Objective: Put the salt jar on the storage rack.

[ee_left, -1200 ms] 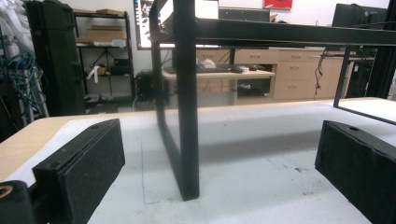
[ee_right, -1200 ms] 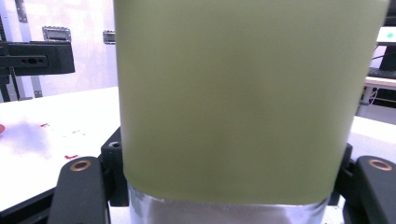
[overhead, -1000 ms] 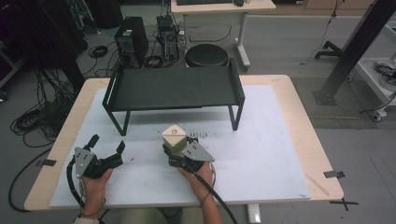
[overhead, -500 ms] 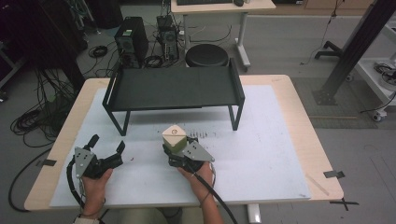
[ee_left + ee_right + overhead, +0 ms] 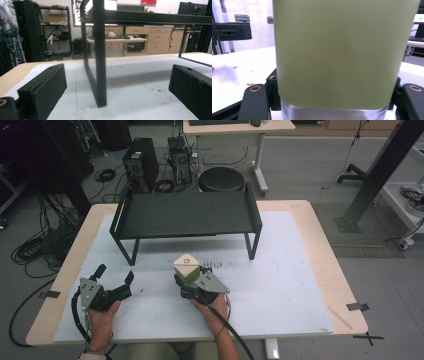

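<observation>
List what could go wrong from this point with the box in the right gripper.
1. The right gripper clamps the green box low down; most of it stands above the fingers, so it may tip or slip if swung fast.
2. The black rack stands just beyond; lifting the box forward could knock its front rail.
3. The left gripper rests open facing a rack leg and might bump it.
</observation>
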`<state>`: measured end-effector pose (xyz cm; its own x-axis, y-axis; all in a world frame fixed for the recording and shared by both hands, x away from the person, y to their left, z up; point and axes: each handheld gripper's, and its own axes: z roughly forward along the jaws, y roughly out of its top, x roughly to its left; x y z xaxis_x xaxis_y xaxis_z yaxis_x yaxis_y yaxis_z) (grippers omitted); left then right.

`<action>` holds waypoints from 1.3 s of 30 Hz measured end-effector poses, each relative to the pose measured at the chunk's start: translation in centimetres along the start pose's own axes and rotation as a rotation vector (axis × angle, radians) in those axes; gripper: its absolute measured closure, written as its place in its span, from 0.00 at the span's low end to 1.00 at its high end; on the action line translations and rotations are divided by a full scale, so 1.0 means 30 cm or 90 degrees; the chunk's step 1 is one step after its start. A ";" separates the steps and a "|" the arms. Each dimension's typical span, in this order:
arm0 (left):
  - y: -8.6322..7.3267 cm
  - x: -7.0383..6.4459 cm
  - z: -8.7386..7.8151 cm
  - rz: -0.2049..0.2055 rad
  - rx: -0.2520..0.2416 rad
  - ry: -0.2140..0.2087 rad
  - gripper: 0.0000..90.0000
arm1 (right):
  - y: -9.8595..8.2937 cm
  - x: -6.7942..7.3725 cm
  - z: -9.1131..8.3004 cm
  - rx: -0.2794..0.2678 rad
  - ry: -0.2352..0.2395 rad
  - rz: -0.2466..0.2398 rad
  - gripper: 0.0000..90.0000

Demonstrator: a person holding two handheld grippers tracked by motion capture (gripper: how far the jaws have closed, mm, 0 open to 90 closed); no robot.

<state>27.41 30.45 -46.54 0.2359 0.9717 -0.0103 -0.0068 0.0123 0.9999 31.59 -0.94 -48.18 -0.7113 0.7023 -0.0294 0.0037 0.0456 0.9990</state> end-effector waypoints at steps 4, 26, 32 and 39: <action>0.000 0.000 0.000 0.000 0.000 0.000 0.02 | 0.000 0.000 0.000 0.000 0.000 0.000 0.33; 0.000 0.000 0.000 0.000 0.001 0.000 0.02 | 0.008 0.001 0.003 0.008 -0.002 0.004 0.33; 0.000 0.000 0.000 0.001 0.001 0.000 0.02 | 0.009 -0.004 0.003 0.008 0.001 0.012 0.33; 0.000 0.000 0.000 0.000 0.001 0.000 0.02 | 0.015 -0.007 -0.002 0.007 -0.002 0.012 0.33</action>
<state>27.41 30.44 -46.54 0.2352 0.9719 -0.0098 -0.0055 0.0114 0.9999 31.69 -1.10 -47.71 -0.7094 0.7047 -0.0112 0.0249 0.0409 0.9989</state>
